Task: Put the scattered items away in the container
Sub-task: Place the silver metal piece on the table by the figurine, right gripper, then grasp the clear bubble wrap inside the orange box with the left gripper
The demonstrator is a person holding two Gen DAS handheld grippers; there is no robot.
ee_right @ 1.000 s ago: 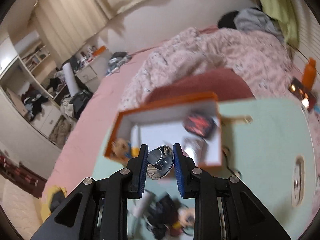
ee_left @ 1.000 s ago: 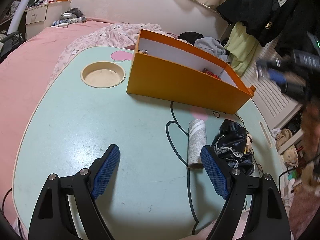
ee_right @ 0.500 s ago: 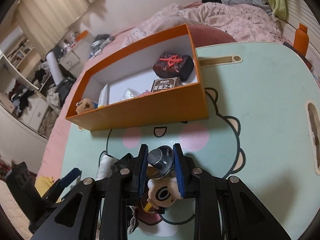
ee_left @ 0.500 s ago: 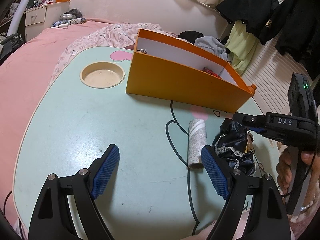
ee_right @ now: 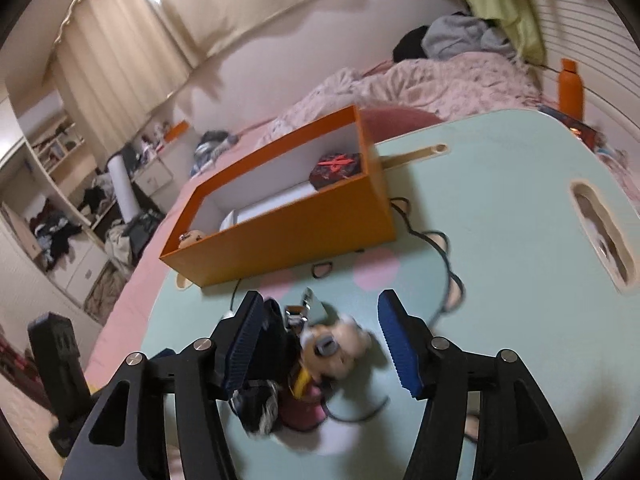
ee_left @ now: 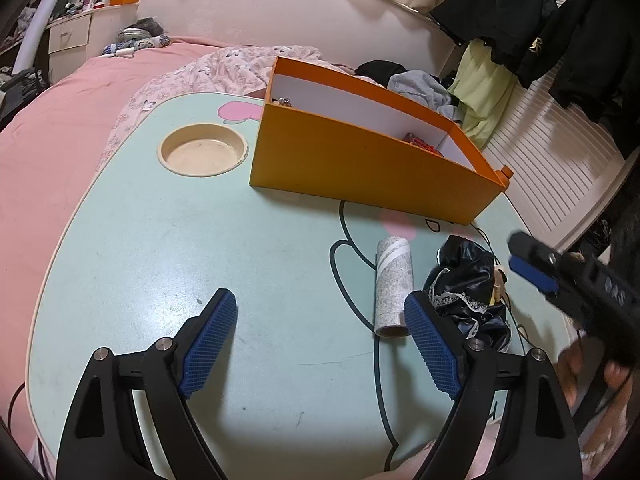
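Orange box (ee_right: pixel 288 236) on my mint table (ee_left: pixel 168 240), my right gripper (ee_right: pixel 316 344) just opening, straddling a plush toy (ee_right: pixel 332 348) untouched, my left gripper (ee_left: pixel 320 340) spread, empty, beside a grey roll (ee_left: pixel 392 280).

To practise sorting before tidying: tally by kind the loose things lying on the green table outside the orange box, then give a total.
Grey patterned roll: 1
Black lace-trimmed cloth bundle: 1
Plush toy: 1
Small shiny metal piece: 1
Total: 4

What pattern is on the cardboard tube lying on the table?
Grey speckle with white diagonal stripes on the cardboard tube; clearest in the left wrist view.
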